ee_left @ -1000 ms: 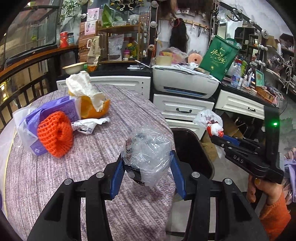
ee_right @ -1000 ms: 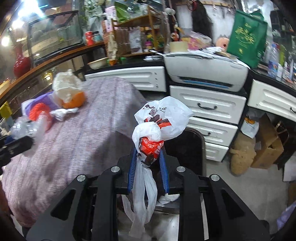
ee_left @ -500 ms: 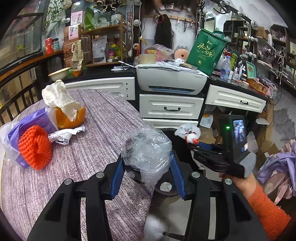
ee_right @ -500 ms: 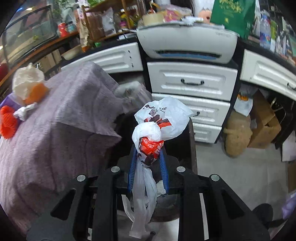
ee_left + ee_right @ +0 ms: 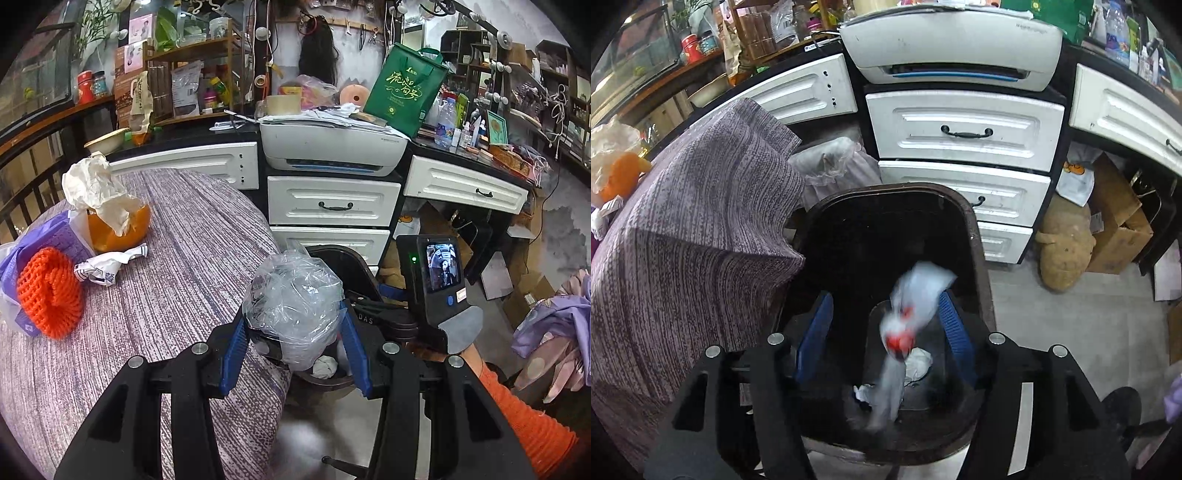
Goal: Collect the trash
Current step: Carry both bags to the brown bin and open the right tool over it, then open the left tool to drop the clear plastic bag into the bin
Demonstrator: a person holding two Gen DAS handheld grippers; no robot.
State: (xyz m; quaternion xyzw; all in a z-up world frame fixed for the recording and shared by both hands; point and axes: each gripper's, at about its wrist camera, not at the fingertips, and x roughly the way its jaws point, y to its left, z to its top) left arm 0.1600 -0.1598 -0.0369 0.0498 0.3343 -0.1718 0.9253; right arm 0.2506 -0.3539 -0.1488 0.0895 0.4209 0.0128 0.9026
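A round worktop (image 5: 177,258) under a purple-grey woven cloth fills the left of the left wrist view, set in a crowded room of white drawers (image 5: 332,201), a white printer (image 5: 332,147) piled with papers, a green tote bag (image 5: 406,96) and packed shelves. On the cloth lie an orange net scrubber (image 5: 50,295), a purple plastic bag (image 5: 44,240), a crumpled white wrapper (image 5: 107,264) and crumpled paper over something orange (image 5: 114,218). Just off the worktop's edge stands a dark bin (image 5: 894,236), smooth-walled with rounded corners; in the left view it is mostly hidden behind the left tongs (image 5: 293,338) and their load. Those tongs pinch a crinkled clear plastic bundle (image 5: 295,302) between ribbed blue pads, held over the worktop's edge near the bin. The right tongs (image 5: 884,332) are spread, their jaws having just been opening above the bin's mouth; between them, touching neither pad as far as the blur lets me judge, a knotted white bag with red print (image 5: 905,325) is smeared by motion inside the bin. White scraps (image 5: 916,363) lie on the bin's floor. An orange ribbed sleeve (image 5: 524,417) is cut off at the left view's lower right.
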